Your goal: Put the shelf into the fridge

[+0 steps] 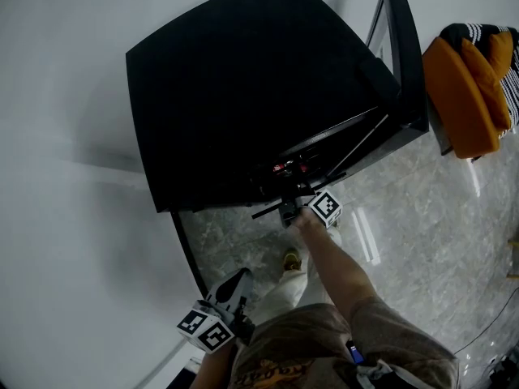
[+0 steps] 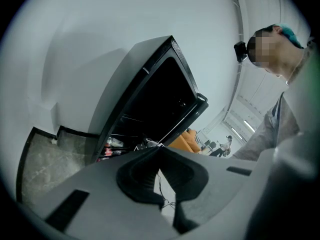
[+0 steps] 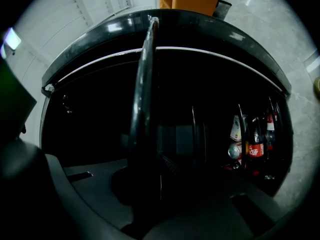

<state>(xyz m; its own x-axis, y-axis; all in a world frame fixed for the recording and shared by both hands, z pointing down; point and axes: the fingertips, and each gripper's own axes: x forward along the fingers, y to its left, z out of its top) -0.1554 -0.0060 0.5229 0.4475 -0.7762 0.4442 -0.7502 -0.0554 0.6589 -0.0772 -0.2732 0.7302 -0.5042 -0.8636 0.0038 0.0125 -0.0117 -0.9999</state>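
Note:
The black fridge (image 1: 243, 96) stands with its door (image 1: 401, 55) swung open to the right. My right gripper (image 1: 290, 211) is at the fridge's open front, shut on the rim of the dark shelf (image 1: 268, 211). In the right gripper view the shelf (image 3: 142, 94) rises edge-on from between the jaws, and beyond it lies the dark fridge interior. My left gripper (image 1: 237, 282) hangs back by the person's hip, well away from the fridge. It is shut with nothing in it (image 2: 160, 151), and the fridge (image 2: 150, 99) shows in the distance.
Bottles and a can (image 3: 252, 144) stand low in the fridge at the right. An orange garment with a striped cloth (image 1: 470, 87) lies on a stand beyond the door. A white wall runs along the left of the marble floor (image 1: 422, 217).

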